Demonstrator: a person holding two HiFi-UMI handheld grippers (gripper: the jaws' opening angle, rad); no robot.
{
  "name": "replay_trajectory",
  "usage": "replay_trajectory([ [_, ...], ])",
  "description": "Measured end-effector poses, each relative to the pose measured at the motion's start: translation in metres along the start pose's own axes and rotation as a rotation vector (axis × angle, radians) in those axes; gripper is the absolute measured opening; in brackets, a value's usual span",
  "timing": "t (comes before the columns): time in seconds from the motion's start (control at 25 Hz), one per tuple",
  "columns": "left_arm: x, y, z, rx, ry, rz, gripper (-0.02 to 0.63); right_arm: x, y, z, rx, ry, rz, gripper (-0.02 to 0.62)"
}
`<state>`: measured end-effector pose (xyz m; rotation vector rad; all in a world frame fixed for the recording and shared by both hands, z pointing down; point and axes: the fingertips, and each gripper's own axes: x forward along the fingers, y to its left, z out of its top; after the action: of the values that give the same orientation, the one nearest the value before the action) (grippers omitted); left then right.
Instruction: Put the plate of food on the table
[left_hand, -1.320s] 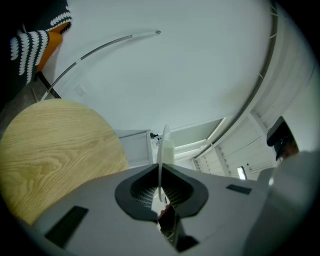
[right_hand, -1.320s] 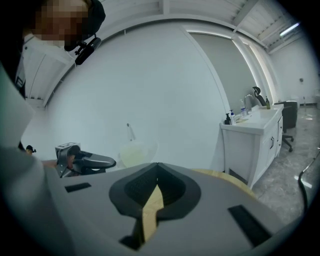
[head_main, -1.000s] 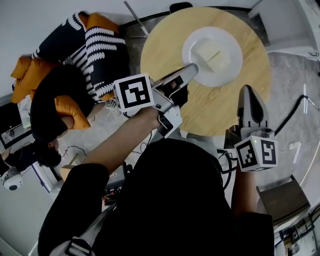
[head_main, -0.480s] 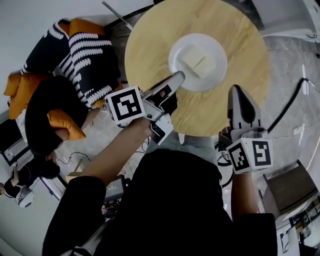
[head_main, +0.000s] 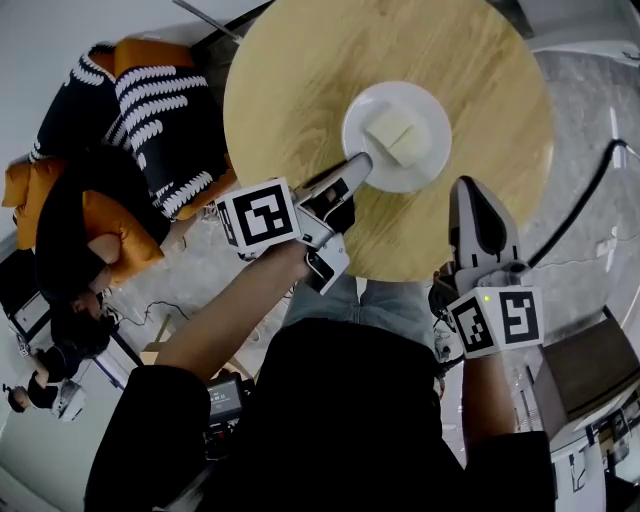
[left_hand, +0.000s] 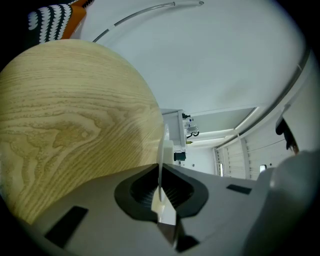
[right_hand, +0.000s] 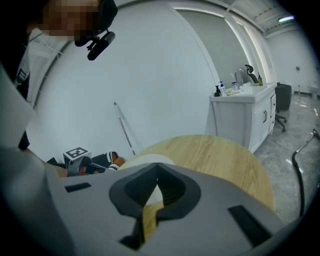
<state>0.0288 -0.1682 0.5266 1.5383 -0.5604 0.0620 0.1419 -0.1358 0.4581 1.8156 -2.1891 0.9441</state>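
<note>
**Plate** (head_main: 428, 155): white, round, over the near half of the table (head_main: 300, 90), inside its edge. Whether its base sits on the wood or hangs just above it cannot be told.

**Food** (head_main: 392, 132): two pale square pieces side by side at the plate's centre.

**Left gripper** (head_main: 358, 163): reaches in from the lower left, tips at the plate's near-left rim. In the left gripper view the plate (left_hand: 161, 150) shows edge-on as a thin white line that runs up from between the dark pads (left_hand: 142, 192). The jaws are pinched narrow on that rim, and the food lies beyond the tips, untouched.

**Right gripper** (head_main: 463, 188): over the table just right of and below the plate, apart from it. In the right gripper view the jaw tips meet with nothing between them (right_hand: 156, 169). The plate (right_hand: 145, 161) lies just ahead and to the left, with the tabletop (right_hand: 220, 155) behind.

**Table**: round, light wood grain; it fills the left of the left gripper view (left_hand: 65, 130).

**Cushions** (head_main: 165, 100): black-and-white striped and orange, on the floor left of the table.
</note>
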Motion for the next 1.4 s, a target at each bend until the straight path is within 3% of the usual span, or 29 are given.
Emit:
replay_trajectory([
  [0.52, 0.002, 0.02, -0.005, -0.028, 0.029, 0.065, 0.017, -0.006, 0.0, -0.01, 0.051, 0.028, -0.021, 0.006],
  [1.12, 0.003, 0.031, -0.009, -0.07, 0.056, 0.075, 0.017, -0.005, 0.013, -0.01, 0.053, 0.053, 0.005, 0.006],
  [1.4, 0.004, 0.028, -0.012, -0.027, 0.116, 0.105, 0.017, -0.007, 0.019, -0.014, 0.052, 0.06, 0.006, 0.006],
])
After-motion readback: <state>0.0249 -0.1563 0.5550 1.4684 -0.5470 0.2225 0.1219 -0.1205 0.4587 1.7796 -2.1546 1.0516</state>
